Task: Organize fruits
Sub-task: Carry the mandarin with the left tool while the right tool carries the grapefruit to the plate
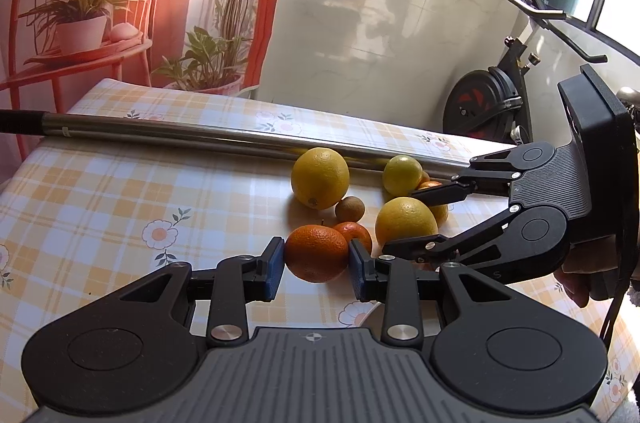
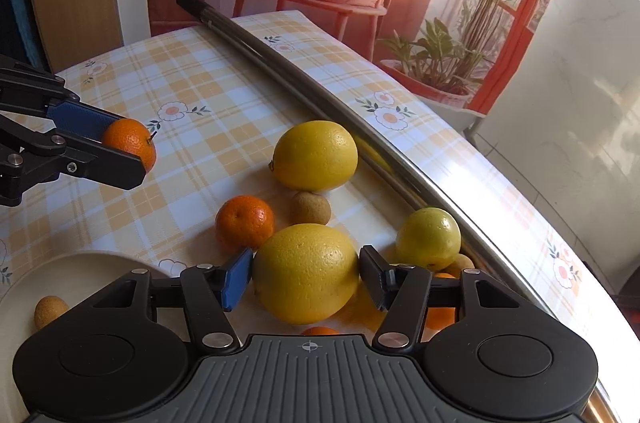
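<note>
My left gripper (image 1: 317, 265) is shut on an orange tangerine (image 1: 316, 247), its blue pads pressed on both sides; the right wrist view shows that tangerine (image 2: 130, 141) held just above the checked tablecloth. My right gripper (image 2: 306, 277) is shut on a large yellow orange (image 2: 306, 263), one pad touching each side. Loose fruit lies around it: a bigger yellow orange (image 2: 316, 155), a second tangerine (image 2: 245, 221), a small brown fruit (image 2: 310, 208) and a greenish-yellow citrus (image 2: 428, 238). More tangerines (image 2: 440, 315) are partly hidden under my right fingers.
A cream plate (image 2: 92, 265) at the near left holds one small brown fruit (image 2: 48, 309). A long metal pole (image 2: 320, 91) lies across the table behind the fruit. The table edge drops off at the right, where an exercise bike (image 1: 488, 103) stands by the wall.
</note>
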Demonstrator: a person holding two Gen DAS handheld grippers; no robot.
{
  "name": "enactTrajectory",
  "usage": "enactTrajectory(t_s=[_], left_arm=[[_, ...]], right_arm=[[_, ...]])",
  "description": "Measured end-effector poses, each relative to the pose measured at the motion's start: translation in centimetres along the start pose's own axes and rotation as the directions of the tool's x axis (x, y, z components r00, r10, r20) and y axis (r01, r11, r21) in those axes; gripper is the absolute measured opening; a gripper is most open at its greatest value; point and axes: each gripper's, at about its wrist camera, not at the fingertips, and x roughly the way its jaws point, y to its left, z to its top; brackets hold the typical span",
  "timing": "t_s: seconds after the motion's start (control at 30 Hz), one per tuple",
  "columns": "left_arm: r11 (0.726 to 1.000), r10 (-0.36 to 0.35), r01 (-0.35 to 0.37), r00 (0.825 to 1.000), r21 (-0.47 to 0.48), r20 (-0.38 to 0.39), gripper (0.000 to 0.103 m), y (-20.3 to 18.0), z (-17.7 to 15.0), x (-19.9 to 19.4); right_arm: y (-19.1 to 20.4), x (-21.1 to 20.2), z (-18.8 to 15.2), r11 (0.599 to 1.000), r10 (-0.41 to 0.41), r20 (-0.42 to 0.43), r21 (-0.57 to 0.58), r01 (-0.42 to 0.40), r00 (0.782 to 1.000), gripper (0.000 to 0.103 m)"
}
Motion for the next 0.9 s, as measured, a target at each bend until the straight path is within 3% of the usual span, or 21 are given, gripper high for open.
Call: enactTrajectory(t_s=[0.57, 0.9], left_arm=[[0.998, -0.048, 0.049, 0.999, 0.049, -0.019, 0.036, -2.0, -1.2, -1.3], [0.994, -0.038, 0.044, 0.997, 0.102, -0.060, 0.036, -3.5, -3.5, -1.8]], right_arm=[[-0.3, -8.7, -5.5, 0.973, 0.008, 0.210, 0.224, -0.056, 0.978, 0.054], [1.9, -10.5, -10.0, 0.948, -0.002, 0.205, 0.313, -0.063, 0.979, 0.054]])
